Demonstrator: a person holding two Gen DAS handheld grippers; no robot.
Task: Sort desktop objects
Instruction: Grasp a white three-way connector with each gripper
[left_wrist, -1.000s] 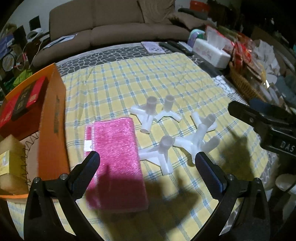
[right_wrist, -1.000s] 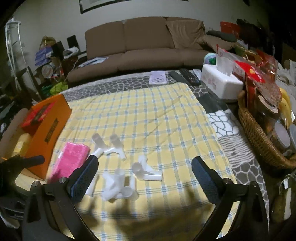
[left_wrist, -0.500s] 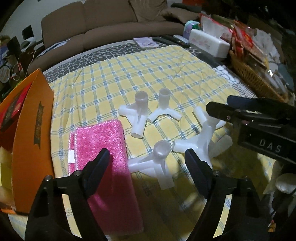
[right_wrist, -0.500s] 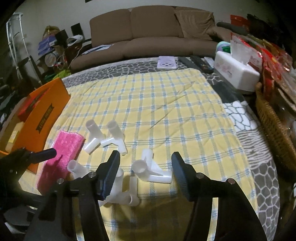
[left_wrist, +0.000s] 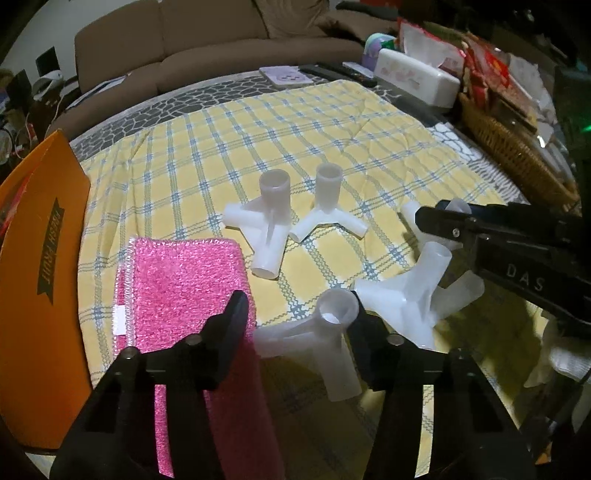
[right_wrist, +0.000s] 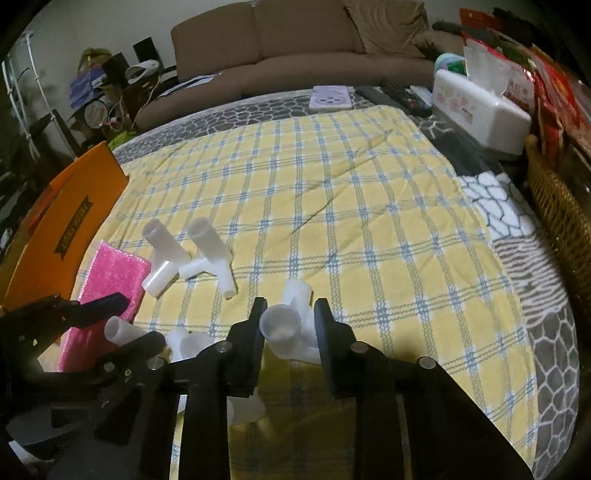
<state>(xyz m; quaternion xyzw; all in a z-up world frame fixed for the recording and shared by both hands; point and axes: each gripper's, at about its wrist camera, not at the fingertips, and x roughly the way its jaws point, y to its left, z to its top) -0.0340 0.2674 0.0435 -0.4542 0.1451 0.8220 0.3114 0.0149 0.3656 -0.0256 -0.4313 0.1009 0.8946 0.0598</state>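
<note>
Both jaws are closing: the right gripper (right_wrist: 286, 312) seemingly pinching a white pipe connector (right_wrist: 291, 332) at twelve o'clock, the left gripper (left_wrist: 299, 308) around another connector (left_wrist: 325, 332).

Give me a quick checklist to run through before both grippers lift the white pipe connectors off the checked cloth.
1. Right gripper has a connector between its jaws: ok. The white connector sits between them as they close, pads at its upright tube.
2. Left gripper around its own connector: ok, jaws closing, one finger not yet touching.
3. Left finger clear of the pink cloth: cannot tell, it overlaps the cloth's edge.
4. Neighbouring four-way connector free of both grips: cannot tell, it lies close between the grippers.
5. Far pair of connectors out of the way: ok.
6. Orange box within view: ok.
</note>
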